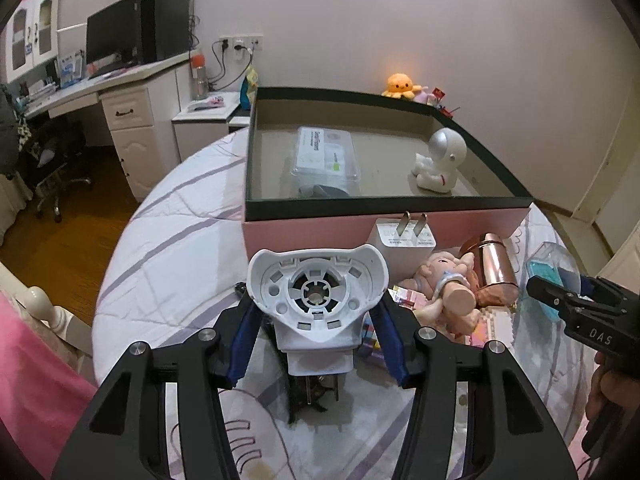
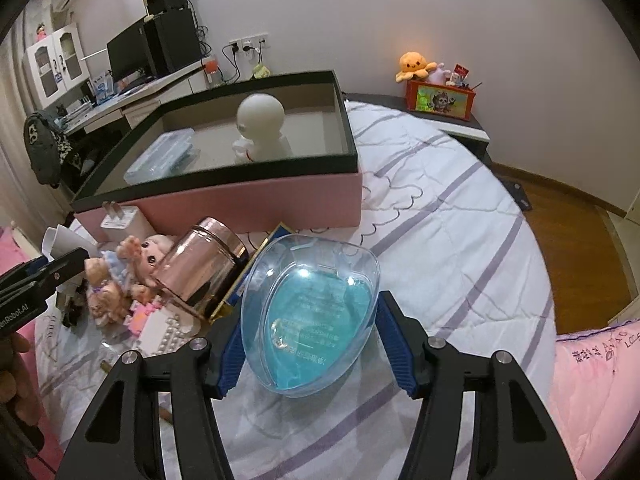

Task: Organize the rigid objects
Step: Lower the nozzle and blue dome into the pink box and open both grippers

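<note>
- The left claw (image 1: pixel 318 312) pinches a white plastic holder (image 1: pixel 316 300) with a round ribbed centre.
- The right claw (image 2: pixel 310 328) pinches a clear, egg-shaped case (image 2: pixel 312 312), blue inside.

The left gripper (image 1: pixel 316 320), in matt black plastic with ribbed blue rubbery pads, is gripping a white moulded plastic part (image 1: pixel 318 296) that is looking smooth and slightly satin. The right gripper (image 2: pixel 310 344) is clasping a clear, glossy plastic case (image 2: pixel 312 312) that is showing a turquoise insert. A rose-gold metal cup (image 2: pixel 202 268) is gleaming mirror-bright beside a soft-looking doll (image 2: pixel 120 276). The box (image 1: pixel 384 232) is showing matt pink card sides, and the bedspread (image 2: pixel 460 248) is lying as quilted cloth.
</note>
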`<state>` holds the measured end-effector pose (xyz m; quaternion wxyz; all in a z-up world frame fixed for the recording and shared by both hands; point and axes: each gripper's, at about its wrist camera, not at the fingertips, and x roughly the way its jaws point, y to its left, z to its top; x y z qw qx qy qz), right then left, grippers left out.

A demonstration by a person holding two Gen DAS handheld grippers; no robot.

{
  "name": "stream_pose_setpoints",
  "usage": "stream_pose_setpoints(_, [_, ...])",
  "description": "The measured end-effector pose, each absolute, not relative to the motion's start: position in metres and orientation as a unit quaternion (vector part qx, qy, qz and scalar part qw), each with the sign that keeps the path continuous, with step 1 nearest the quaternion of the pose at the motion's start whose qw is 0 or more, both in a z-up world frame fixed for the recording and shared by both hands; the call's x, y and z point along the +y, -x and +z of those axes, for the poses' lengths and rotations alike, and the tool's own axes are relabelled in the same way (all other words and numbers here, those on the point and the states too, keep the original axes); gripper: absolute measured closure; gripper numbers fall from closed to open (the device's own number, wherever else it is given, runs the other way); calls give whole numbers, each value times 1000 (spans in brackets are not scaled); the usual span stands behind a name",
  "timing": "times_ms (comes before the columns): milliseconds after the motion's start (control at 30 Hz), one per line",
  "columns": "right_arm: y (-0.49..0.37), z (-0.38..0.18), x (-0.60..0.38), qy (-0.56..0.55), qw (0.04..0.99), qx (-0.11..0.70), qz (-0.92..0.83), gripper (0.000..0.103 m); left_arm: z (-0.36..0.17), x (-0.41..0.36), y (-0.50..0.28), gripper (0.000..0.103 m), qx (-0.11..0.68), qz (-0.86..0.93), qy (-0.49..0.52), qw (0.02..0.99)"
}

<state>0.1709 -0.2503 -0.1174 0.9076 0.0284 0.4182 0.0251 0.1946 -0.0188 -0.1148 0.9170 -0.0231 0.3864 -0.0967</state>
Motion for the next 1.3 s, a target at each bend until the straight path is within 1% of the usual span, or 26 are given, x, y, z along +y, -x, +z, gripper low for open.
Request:
stream_pose_setpoints(333, [-168,-86,-240,-25,920,389,44,42,-82,-10,-179,49,353,-97,22,930])
stream_pose_setpoints(633, [-198,-45,-229,-9,934,349,74,42,-42,-11,-198,49,314,-103,20,944])
stream_pose_setpoints(800, [-226,-26,-224,-4,940,329,89,42,-22,-10,-225,49,291,-107,22,950])
stream_pose_setpoints(967, [-260,-19,-220,-5,941,323,98,42,-9,-17,-264,49,280,-111,22,953])
stream_pose_setpoints(1167, [-312,-25,-218,-7,936,336,106,42,-10,-33,-318,49,290,-117,21,950])
stream_pose_setpoints(1300, [-351,-42,-223,-11,927,362,100,42,-24,-46,-359,49,315,-114,18,942])
